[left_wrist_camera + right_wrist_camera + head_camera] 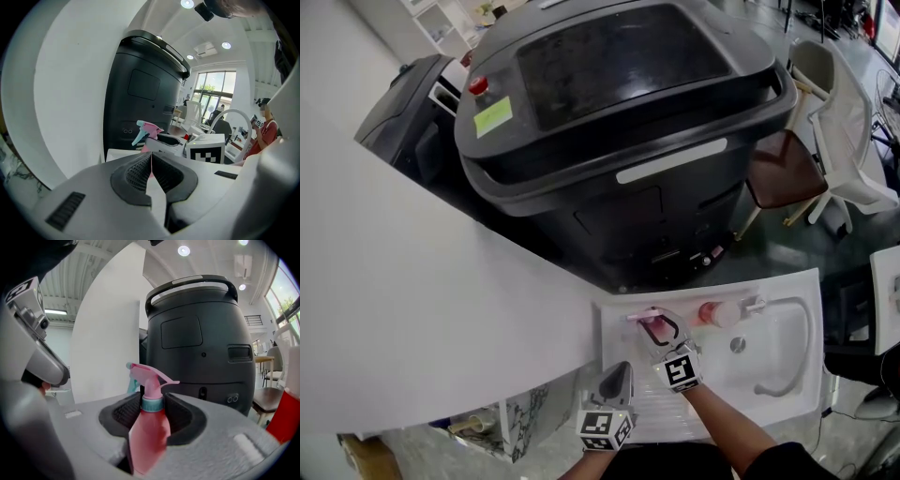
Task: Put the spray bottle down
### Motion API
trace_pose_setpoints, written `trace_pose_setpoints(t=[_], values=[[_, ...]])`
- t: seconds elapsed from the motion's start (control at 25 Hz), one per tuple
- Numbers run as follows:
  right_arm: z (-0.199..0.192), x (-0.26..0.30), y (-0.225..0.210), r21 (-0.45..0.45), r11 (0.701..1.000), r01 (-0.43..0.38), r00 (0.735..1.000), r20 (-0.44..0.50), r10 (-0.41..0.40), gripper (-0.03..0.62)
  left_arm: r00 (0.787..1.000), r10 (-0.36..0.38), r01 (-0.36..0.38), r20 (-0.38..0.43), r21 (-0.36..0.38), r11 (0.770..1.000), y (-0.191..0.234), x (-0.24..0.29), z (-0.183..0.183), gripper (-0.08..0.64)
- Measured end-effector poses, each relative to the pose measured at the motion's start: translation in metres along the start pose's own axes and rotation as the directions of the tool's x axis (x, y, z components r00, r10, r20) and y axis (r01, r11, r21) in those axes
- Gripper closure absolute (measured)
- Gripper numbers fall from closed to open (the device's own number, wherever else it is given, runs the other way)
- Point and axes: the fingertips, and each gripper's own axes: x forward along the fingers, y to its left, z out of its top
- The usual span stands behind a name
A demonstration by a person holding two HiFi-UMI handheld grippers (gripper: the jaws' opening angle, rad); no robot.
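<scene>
The pink spray bottle (pixel 149 427), with a pink trigger head and a teal collar, stands upright between the dark pads of my right gripper (pixel 152 409), which is shut on its neck and shoulder. In the head view this gripper (pixel 657 324) holds the bottle (pixel 651 323) over the back left corner of the white sink (pixel 799 298). My left gripper (pixel 618 373) hangs just left of it by the sink's front edge. Its pads (pixel 136 174) meet with nothing between them. From the left gripper view the bottle's head (pixel 148 131) shows beyond the jaws.
A big black machine (pixel 619 122) stands right behind the sink. A white curved wall (pixel 394 281) fills the left. In the basin are a red bottle with a white cap (pixel 717 314), a drain (pixel 737 345) and a faucet (pixel 783 384). A chair (pixel 839 141) is at the far right.
</scene>
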Motion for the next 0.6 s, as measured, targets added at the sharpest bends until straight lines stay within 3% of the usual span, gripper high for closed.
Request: trace_pose_setpoints(t=[0.6], values=[[-0.0021, -0.0063, -0.0071, -0.039, 0.999, -0.011, 0.999, 0.038, 0.013, 0.439, 1.0, 0.011, -0.011, 0.013, 0.008, 1.0, 0.0094, -0.0048, 0.0063, 0.538]])
